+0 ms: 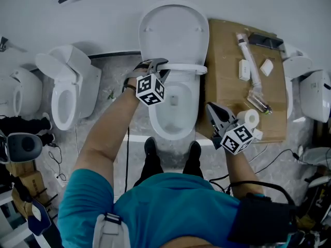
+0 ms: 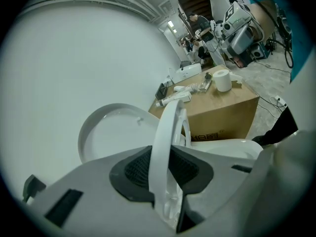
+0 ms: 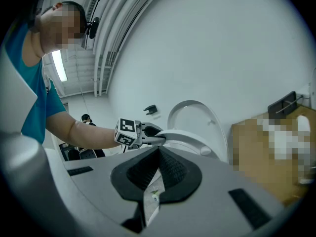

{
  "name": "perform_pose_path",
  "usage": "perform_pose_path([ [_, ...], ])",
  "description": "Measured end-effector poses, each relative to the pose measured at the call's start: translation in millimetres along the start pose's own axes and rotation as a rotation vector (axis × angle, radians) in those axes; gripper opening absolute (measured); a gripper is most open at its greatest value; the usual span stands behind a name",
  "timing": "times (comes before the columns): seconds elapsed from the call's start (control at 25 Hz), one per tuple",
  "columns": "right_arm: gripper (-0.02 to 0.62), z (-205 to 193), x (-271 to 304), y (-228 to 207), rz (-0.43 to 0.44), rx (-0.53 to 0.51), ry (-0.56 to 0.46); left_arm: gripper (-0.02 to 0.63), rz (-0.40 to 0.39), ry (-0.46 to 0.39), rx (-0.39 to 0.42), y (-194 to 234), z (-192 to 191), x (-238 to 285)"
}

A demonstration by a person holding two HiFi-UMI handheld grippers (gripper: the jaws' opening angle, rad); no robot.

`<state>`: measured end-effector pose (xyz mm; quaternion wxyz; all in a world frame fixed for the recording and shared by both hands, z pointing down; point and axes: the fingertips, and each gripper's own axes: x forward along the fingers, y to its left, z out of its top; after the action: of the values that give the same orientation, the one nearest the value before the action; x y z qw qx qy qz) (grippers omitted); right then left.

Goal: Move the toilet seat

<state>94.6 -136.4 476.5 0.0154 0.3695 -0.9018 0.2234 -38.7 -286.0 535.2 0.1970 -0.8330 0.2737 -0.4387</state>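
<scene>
While clamped on toilet seat (image 1: 186,67), left claw (image 1: 161,66) outstretched, tilted down; right claw (image 3: 158,152) closed, seemingly level.

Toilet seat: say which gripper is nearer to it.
Left. The left gripper is clamped on the toilet seat; the right gripper hangs apart from it, beside the cardboard box.

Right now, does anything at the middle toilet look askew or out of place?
Yes: the toilet seat stands half raised, neither flat on the bowl nor back against the upright lid. That is because the left gripper is clamped on its rim and holds it there. Nothing looks spilled or broken.
</scene>
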Motion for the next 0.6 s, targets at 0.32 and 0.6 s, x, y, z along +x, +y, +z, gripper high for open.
perform_pose_path([
  [0.32,-0.002,-3.5,2.5,-8.5,-0.009,0.004,0.005,0.1,-0.015,-0.001,-0.005,24.0,-0.7,17.7],
  [0.6,-0.002,-4.1,10.3,-19.5,-0.019,-0.007,0.01,0.103,-0.045,-0.014,-0.025,45.0,-1.6,30.8],
])
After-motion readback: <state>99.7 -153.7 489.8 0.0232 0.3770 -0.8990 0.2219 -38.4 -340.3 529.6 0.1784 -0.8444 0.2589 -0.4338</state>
